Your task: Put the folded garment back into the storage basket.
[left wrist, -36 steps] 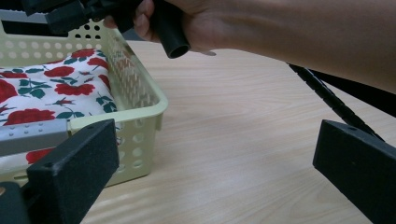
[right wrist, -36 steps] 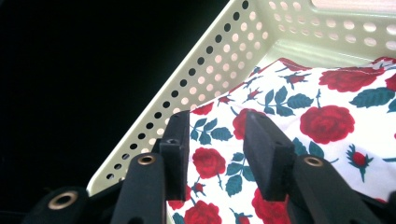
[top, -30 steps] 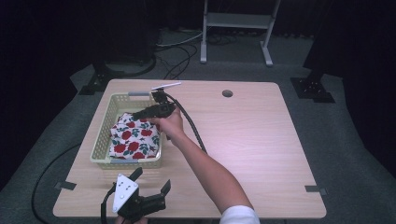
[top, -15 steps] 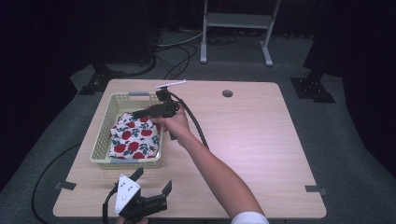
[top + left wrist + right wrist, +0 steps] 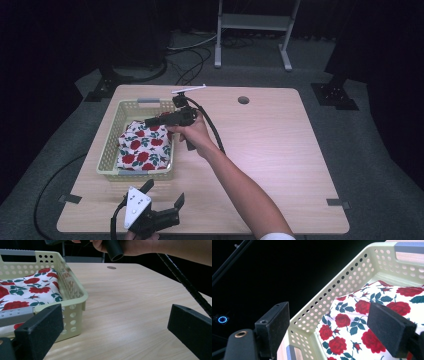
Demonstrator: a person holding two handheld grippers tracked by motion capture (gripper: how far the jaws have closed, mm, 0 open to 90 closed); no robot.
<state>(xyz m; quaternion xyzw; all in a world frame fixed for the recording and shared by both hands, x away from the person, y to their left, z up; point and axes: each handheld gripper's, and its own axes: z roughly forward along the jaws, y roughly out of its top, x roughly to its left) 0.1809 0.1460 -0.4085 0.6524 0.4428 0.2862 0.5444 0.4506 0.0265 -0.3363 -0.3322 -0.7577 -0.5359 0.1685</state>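
Observation:
A pale yellow perforated basket (image 5: 111, 145) stands on the left of the wooden table (image 5: 280, 150). Inside it lies a folded white cloth with red roses (image 5: 145, 147). A hand holds my right gripper (image 5: 150, 121) over the basket's far right part, pointing left. In the right gripper view that gripper (image 5: 332, 327) is open above the cloth (image 5: 352, 322), with the basket wall (image 5: 342, 282) behind and nothing between the jaws. My left gripper (image 5: 164, 194) sits by the table's near edge in front of the basket. It is open (image 5: 115, 332) and empty, with the basket (image 5: 75, 293) to its left.
The right gripper's ribbed black cable (image 5: 212, 130) loops over the table beside the forearm. A round cable hole (image 5: 243, 100) sits near the far edge. A metal stand (image 5: 252, 25) and cables lie on the dark floor behind the table.
The right gripper has stayed over the basket, shifting only slightly. The left gripper has slid a little toward the near edge.

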